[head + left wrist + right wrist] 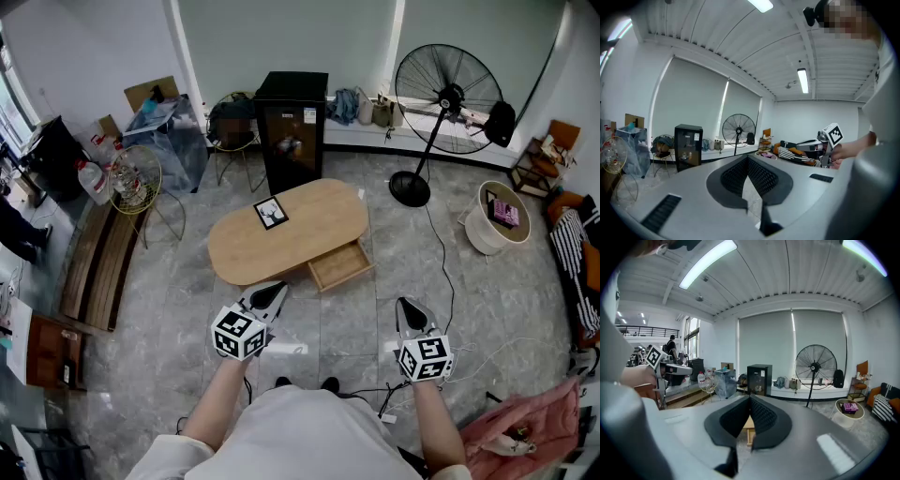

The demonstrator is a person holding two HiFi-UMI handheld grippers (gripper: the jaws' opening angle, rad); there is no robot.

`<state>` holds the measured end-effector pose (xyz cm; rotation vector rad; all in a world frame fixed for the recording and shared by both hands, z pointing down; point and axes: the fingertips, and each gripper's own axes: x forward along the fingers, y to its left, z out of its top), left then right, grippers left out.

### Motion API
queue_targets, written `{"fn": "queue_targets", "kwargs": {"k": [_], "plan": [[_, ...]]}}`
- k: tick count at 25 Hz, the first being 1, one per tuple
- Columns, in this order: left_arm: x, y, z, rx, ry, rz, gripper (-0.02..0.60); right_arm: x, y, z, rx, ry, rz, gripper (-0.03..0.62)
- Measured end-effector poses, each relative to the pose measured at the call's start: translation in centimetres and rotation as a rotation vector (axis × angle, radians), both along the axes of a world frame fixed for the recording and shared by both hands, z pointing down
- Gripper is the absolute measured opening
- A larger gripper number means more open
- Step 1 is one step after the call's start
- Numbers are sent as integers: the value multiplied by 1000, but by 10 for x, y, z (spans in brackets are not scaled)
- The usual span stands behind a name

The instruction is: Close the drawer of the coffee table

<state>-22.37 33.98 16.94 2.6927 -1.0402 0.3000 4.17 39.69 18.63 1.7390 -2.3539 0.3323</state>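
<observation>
The drawer stands pulled out of the coffee table on the table's near long side, toward its right end. Its open box sticks out toward me over the floor, and as far as I can see it is empty. Its long axis runs along the table's edge, and its front panel is the face furthest from the table and nearest to me. To shut it I judge the push has to go square onto that panel, away from me and back into the table. Both tools hang short of the table, well apart from each other, with the drawer ahead and between them. The left gripper is off the drawer's left corner, and the right gripper is off its right corner and a little further back from the table. Both sets of jaws are pressed together at the tips with nothing held. In the left gripper view only bare floor shows in the slit under the tips. In the right gripper view pale wood sits in that slit, which I take for the drawer, so the right tool is the one already lined up on it. Neither tool touches the panel yet, and both tilt slightly downward. I would lead with the right and bring its closed tips flat against the middle of the panel.
</observation>
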Motion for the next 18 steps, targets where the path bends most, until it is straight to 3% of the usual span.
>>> {"fn": "queue_targets", "kwargs": {"k": [18], "plan": [[18,13,9,-11,-7,-29,6,19,7,11,-11,-13,-16,11]]}}
